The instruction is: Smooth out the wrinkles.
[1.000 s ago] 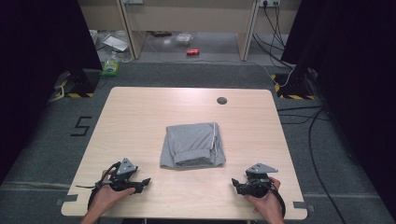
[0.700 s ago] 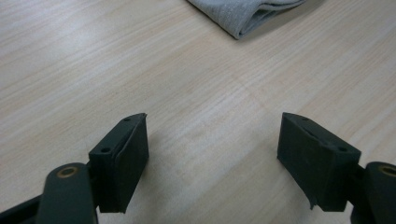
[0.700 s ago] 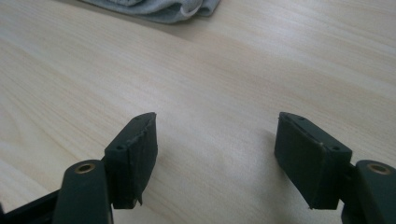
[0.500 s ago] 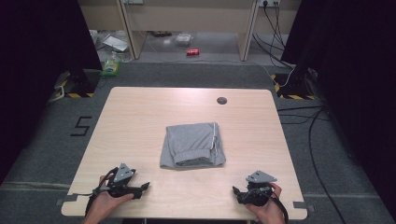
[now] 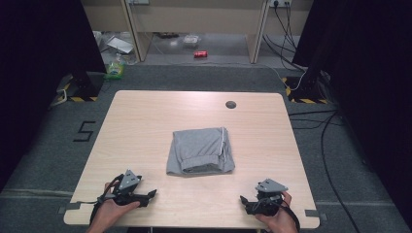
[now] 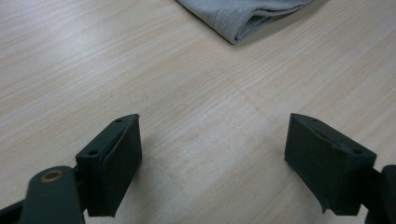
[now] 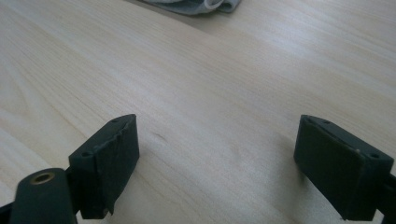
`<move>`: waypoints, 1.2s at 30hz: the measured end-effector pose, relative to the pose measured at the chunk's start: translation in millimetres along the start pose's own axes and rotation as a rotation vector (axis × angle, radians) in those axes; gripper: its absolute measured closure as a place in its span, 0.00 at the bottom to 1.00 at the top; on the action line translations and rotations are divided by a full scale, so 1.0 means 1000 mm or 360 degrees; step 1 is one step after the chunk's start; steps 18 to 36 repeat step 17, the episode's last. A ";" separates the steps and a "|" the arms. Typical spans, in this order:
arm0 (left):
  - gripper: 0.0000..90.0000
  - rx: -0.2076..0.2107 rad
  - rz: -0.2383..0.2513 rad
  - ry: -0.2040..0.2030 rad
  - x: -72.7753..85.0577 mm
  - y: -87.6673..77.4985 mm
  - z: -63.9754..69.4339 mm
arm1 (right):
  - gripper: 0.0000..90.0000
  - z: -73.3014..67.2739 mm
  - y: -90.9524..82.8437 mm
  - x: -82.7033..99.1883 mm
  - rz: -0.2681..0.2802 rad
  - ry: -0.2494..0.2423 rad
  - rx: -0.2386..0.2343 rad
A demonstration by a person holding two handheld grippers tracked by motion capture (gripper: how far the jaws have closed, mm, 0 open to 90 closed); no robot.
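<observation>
A: Start at the fingers. What are they doing?

B: Both pairs are spread wide with nothing between them, and their jaws have just been opening. In the left gripper view the two black fingers [image 6: 114,163] stand far apart over bare wood. The right gripper view shows the same: its fingers [image 7: 106,163] are released, with plain tabletop in the gap.

A: And the grippers themselves?

B: The left gripper [image 5: 148,196] sits low at the near left edge of the table [image 5: 145,126], held in the person's left hand [image 5: 111,212], its tips pointing across towards the right. The right gripper [image 5: 244,203] is at the near right edge in the right hand [image 5: 277,218], tips pointing towards the left.

A: Where is the cloth in relation to them?

B: The folded grey garment [image 5: 201,150], which looks like sweatpants or shorts with a thin white cord along its right side, lies near the middle of the table, farther from the person than both grippers and roughly between them. Neither pair of fingers touches it; it is well apart from both. In the left gripper view one folded corner [image 6: 243,18] shows at the top, ahead and to the right of the fingers. In the right gripper view an edge [image 7: 196,5] shows at the top.

A: Its orientation?

B: It lies flat as a nearly square bundle, slightly longer from near to far. A rolled band runs across the near edge, and the cord runs from near to far.
</observation>
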State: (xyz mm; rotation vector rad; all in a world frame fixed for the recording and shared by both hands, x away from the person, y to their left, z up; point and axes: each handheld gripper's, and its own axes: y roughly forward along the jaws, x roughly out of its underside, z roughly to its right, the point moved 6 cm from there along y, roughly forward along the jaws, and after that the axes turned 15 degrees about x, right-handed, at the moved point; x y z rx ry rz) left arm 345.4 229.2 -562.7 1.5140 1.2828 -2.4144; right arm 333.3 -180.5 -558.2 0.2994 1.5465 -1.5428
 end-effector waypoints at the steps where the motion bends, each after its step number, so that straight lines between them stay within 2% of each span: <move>1: 0.20 0.0002 -0.0001 0.0003 0.000 0.000 0.000 | 0.16 0.000 0.000 0.000 0.0005 -0.0002 -0.0006; 36: 0.20 0.0002 -0.0001 0.0002 -0.002 0.002 -0.005 | 0.15 0.000 0.002 -0.002 0.0004 -0.0012 -0.0019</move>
